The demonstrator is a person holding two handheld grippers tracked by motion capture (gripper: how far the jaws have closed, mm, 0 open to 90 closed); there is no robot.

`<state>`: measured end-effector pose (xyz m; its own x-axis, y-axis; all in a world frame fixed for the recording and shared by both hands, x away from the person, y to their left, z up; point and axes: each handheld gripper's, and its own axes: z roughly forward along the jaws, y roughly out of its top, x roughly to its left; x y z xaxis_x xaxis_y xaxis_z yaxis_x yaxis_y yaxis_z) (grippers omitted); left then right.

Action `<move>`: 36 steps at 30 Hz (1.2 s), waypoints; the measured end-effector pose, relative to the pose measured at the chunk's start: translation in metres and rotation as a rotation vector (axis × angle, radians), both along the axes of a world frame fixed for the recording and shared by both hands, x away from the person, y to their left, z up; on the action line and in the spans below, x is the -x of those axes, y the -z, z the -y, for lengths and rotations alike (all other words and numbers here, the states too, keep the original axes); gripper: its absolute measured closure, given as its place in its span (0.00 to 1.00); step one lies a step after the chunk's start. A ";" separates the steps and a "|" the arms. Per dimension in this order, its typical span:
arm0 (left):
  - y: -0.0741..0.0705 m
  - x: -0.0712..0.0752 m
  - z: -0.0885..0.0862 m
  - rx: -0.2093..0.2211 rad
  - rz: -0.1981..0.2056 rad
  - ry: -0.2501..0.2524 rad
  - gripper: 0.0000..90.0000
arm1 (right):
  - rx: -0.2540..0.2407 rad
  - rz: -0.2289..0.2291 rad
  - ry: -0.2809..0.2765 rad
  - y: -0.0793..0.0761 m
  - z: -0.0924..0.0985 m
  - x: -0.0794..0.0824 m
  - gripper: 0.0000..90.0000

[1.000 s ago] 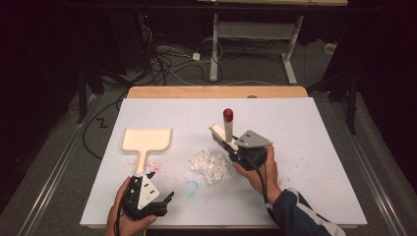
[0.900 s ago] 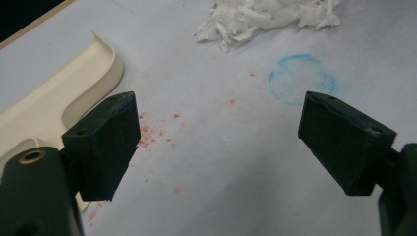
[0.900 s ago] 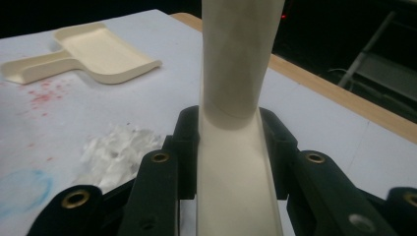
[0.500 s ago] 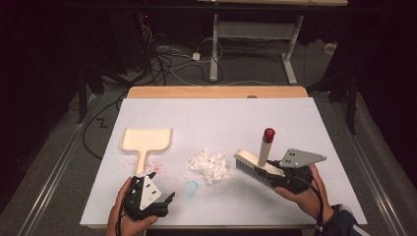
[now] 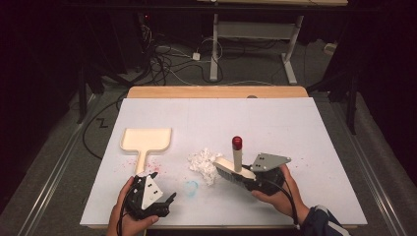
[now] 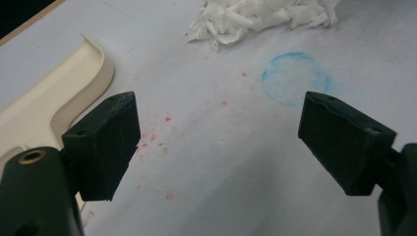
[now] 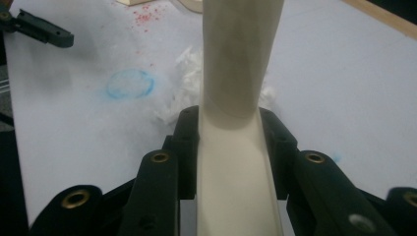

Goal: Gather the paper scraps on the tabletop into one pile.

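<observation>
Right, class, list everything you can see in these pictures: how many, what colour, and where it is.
Brush: one, cream with a red-tipped handle, held in the right gripper, its head against the paper scraps.
Paper scraps: one pile, white, middle of the table, near side.
Dustpan: one, cream, left part of the table, handle toward the person.
Blue ring mark: one, blue, on the sheet in front of the scraps.
Red specks: a scatter, red, around the dustpan's handle.
Table: one, white sheet over a wooden top.
Cables: several, dark and white, on the floor beyond the table.
Left gripper: one, black, open above the sheet.
Right gripper: one, black, shut on the brush.
</observation>
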<state>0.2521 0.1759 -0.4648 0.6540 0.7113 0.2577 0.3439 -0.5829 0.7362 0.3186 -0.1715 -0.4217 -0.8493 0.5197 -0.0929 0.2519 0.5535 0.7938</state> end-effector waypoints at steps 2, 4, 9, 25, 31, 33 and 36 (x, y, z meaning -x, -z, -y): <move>0.000 0.000 0.000 0.000 0.000 -0.001 0.17 | -0.001 0.023 0.006 -0.001 -0.006 -0.002 0.76; 0.000 0.001 -0.001 -0.001 -0.002 0.001 0.17 | 0.005 0.037 0.002 -0.004 -0.008 -0.003 0.76; 0.000 0.002 -0.002 -0.002 -0.003 -0.001 0.17 | -0.027 0.037 0.003 -0.015 0.007 0.003 0.76; 0.001 0.001 0.000 -0.008 -0.007 0.006 0.17 | 0.006 0.081 0.068 -0.021 0.042 0.007 0.76; 0.002 0.000 0.002 -0.018 -0.011 0.014 0.17 | 0.002 0.055 0.090 -0.001 0.031 -0.009 0.76; 0.002 0.000 0.002 -0.018 -0.012 0.016 0.17 | -0.012 0.051 0.082 0.002 0.022 -0.012 0.76; 0.003 0.000 0.002 -0.021 -0.016 0.015 0.17 | -0.013 0.070 0.048 0.007 0.008 -0.015 0.76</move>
